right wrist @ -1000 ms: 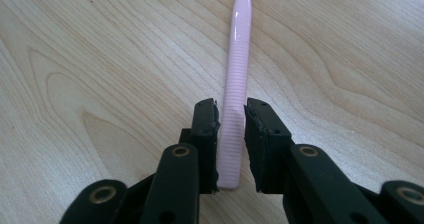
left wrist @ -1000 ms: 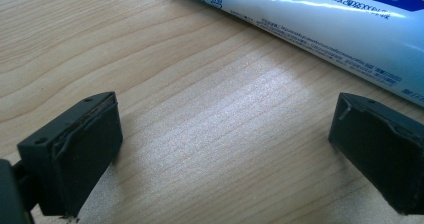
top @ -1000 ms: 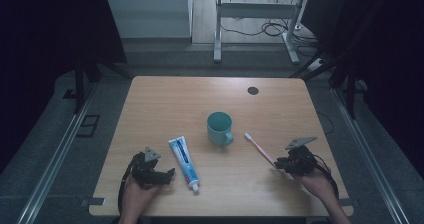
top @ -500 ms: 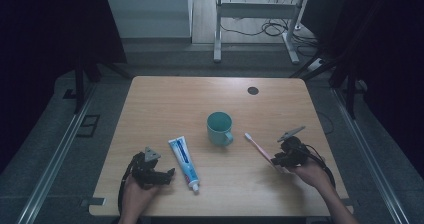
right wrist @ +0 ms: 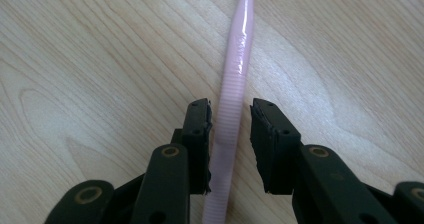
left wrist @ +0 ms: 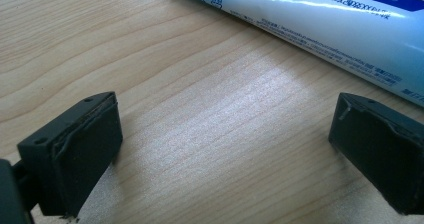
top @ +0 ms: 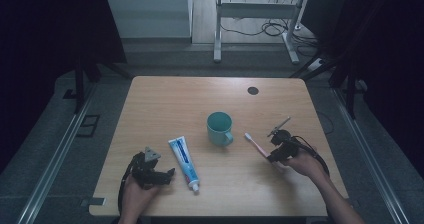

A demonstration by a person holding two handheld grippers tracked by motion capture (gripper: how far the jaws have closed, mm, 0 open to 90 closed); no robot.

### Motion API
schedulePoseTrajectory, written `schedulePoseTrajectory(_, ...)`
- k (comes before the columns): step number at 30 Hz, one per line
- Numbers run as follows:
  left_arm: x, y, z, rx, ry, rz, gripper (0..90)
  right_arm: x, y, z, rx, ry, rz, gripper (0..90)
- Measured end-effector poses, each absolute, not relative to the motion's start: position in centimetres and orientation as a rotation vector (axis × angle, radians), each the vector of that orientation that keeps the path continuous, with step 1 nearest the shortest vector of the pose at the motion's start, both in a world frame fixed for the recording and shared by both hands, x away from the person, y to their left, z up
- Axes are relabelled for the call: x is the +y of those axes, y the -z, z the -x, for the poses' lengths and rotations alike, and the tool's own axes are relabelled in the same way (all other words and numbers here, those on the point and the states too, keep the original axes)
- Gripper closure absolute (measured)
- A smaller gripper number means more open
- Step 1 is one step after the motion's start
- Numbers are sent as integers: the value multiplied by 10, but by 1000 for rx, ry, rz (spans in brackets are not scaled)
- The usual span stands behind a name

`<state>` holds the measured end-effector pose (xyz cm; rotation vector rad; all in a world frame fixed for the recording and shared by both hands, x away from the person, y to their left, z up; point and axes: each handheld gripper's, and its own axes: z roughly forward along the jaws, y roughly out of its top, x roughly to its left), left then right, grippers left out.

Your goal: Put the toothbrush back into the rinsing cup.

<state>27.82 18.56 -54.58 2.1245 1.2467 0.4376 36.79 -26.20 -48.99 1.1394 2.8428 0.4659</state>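
A pink toothbrush (top: 254, 143) lies on the wooden table (top: 175, 104), right of a teal mug (top: 220, 128). My right gripper (top: 273, 157) is low over the brush's handle end. In the right gripper view the handle (right wrist: 235, 74) runs between the jaws of that gripper (right wrist: 231, 119), which stand narrowly apart with a thin gap still showing on the right side. A white and blue toothpaste tube (top: 182, 161) lies left of the mug. My left gripper (top: 165, 176) rests on the table just left of the tube, jaws wide open (left wrist: 225, 139) and empty, the tube (left wrist: 325, 19) beyond them.
A small black round cap (top: 253, 90) sits in the table's far right part. Metal desk legs and cables (top: 260, 29) stand on the floor beyond the table. Dark rails run along both sides.
My right gripper has moved left and forward from the table's right edge to the toothbrush handle and now straddles it. The left gripper has stayed in place.
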Motion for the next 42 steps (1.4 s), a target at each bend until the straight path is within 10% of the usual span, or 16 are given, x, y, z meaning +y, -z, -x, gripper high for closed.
schedulePoseTrajectory(42, 186, 546, -278, 1247, -437, -2124, 6, -210, 500, -404, 2931, -82, -1131, 774)
